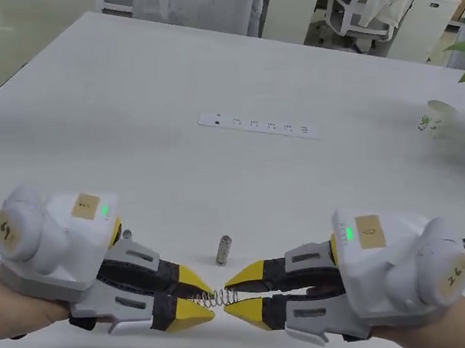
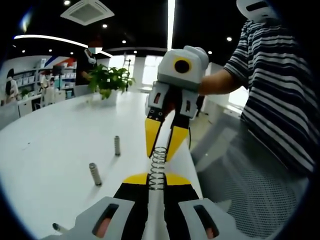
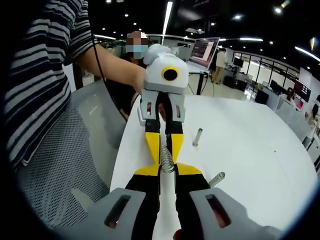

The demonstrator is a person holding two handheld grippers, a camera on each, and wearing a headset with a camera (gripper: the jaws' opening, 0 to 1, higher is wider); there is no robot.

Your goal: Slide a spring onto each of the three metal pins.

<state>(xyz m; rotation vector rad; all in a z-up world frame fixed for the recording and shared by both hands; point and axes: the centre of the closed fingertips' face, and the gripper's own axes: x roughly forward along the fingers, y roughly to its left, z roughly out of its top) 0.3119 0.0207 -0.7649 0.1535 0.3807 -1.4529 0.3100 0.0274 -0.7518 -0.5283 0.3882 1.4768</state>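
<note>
Our left tongs and right tongs meet tip to tip, each clamped on one end of the spring (we cannot make out a pin inside it), low over the tabletop. We judge the threading is in hand. The next move calls for a straight, aligned push.

Little here can be read. Your left gripper wears a tan left sticker on its white housing, with one dark handwritten mark too small to make out. Your right gripper has a matching right sticker; its single mark looks like a digit, but you cannot tell which. Each gripper's round end bears dark characters, on the left cap and the right cap, both blurred. The paper cup at the table's far right carries green print, unreadable. In the right gripper view the monitor glows, with no legible words.
</note>
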